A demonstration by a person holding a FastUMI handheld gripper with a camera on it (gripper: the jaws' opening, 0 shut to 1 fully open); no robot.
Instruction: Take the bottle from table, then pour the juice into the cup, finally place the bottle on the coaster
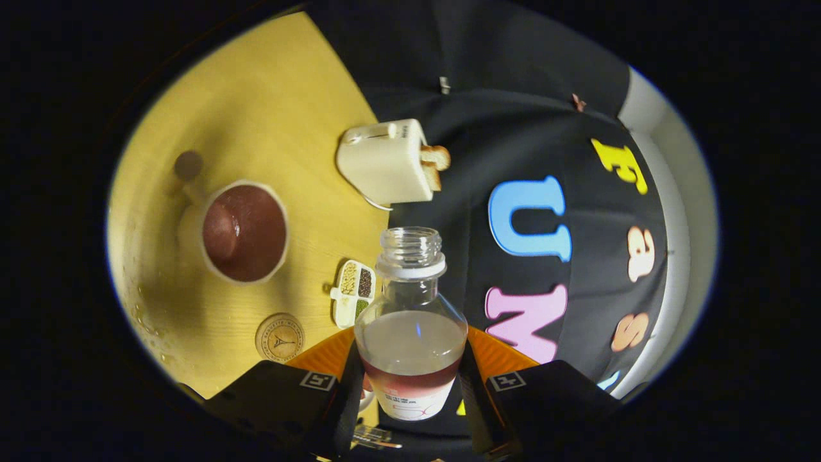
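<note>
A clear plastic bottle (410, 321) without a cap sits between my fingers, with my gripper (410, 378) shut on its lower body. Dark red juice fills only the lower part of it. The view is rolled, so the wooden table (269, 102) stands to the left. On it is a white cup (242, 231) with dark red juice inside, well beyond my fingers to the left. A round wooden coaster (279, 338) lies on the table near my left finger (308, 391).
A white toaster (385, 160) with slices of bread stands at the table's back edge. A small white divided dish (354, 292) of seeds lies between the cup and the bottle. A dark round spot (188, 165) sits beyond the cup.
</note>
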